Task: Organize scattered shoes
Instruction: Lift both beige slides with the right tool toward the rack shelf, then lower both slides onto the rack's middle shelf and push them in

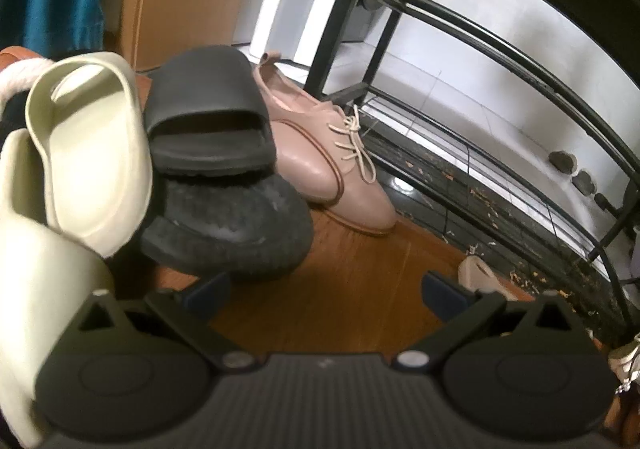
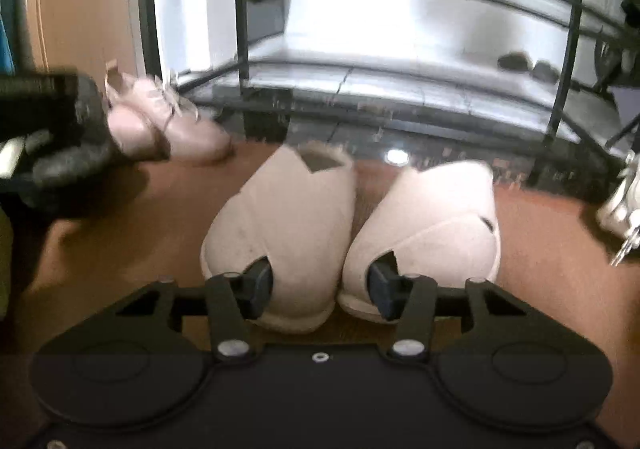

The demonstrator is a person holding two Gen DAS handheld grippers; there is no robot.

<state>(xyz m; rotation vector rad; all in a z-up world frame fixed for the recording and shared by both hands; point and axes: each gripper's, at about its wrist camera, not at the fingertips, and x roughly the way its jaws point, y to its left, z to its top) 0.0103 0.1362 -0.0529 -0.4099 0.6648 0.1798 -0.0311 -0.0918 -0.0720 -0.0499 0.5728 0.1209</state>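
Jaws of my right gripper (image 2: pixel 318 289) pinch the two pale slip-on shoes (image 2: pixel 352 225) together by their inner walls just above the wooden floor (image 2: pixel 560 249), my left gripper (image 1: pixel 326 299) spread and empty (slides piled nearby), so next I carry the pair to the black rack (image 2: pixel 400 97).

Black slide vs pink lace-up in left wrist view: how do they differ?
The black slide is open-toed and laceless; the pink lace-up is closed, with cream laces. The black slide rests tilted on another upturned black sole; the pink lace-up sits flat on the wood floor. Both lie beside the rack.
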